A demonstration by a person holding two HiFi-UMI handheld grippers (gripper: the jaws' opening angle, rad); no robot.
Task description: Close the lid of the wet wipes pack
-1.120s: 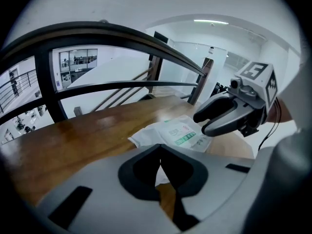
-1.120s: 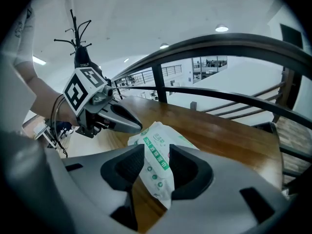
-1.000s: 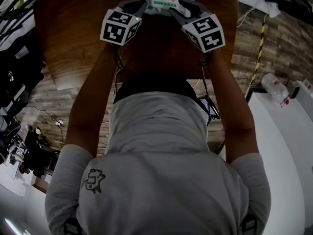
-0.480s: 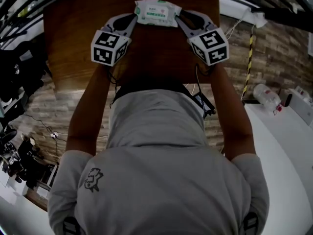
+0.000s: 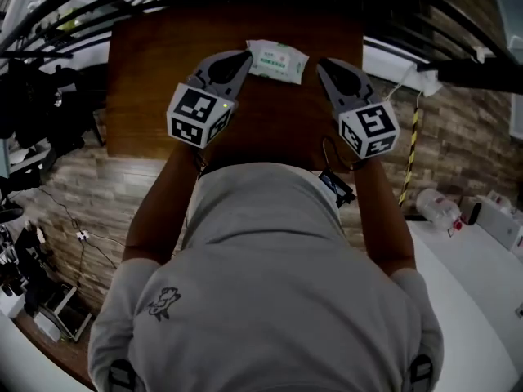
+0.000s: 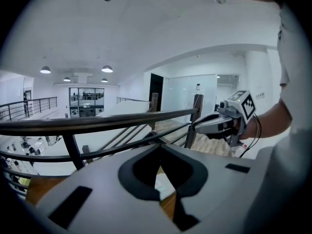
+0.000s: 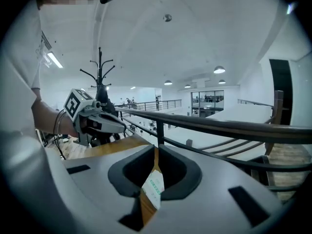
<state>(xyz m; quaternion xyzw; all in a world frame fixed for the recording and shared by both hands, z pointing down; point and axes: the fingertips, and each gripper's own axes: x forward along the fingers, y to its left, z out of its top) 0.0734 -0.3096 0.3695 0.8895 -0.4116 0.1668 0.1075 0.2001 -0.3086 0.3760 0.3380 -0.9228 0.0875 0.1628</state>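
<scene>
Your left gripper [image 5: 243,58] is pressed together and empty. Your right gripper [image 5: 323,65] has just been closing, with nothing between its jaws. The wipes pack [image 5: 278,61] lies on the table [image 5: 147,96], between both tips.

Wet wipes pack [image 5: 278,60] — glossy plastic film; table [image 5: 147,96] wood (satin sheen).

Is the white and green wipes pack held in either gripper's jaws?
No, the white and green wet wipes pack lies on the brown wooden table, held by neither the left gripper nor the right gripper.
</scene>
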